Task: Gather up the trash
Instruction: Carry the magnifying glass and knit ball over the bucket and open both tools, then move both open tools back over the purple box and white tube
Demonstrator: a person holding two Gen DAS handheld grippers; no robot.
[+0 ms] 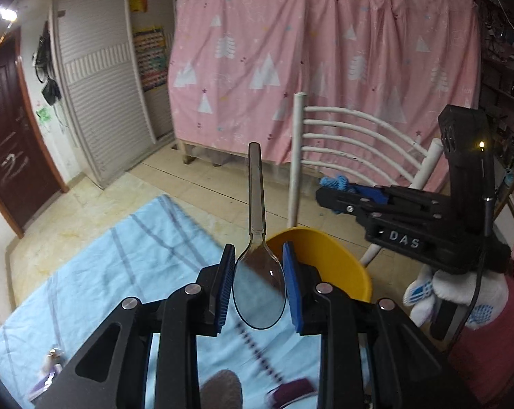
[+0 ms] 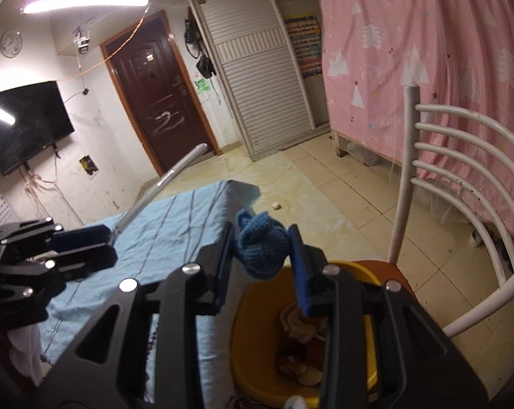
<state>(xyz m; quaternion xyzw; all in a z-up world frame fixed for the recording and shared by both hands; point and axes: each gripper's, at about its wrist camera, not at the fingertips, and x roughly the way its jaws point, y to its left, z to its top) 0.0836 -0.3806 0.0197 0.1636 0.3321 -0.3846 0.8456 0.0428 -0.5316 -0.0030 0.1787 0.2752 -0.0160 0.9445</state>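
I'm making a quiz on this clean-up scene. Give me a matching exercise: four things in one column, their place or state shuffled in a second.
Things:
1. clear plastic spoon
2. blue knitted piece
3. yellow bin
4. white chair

Places:
A. standing before the pink curtain
B. held in the right tool
C. already holds scraps
D. held in the left tool

Pairs: 1-D, 2-B, 3-C, 4-A
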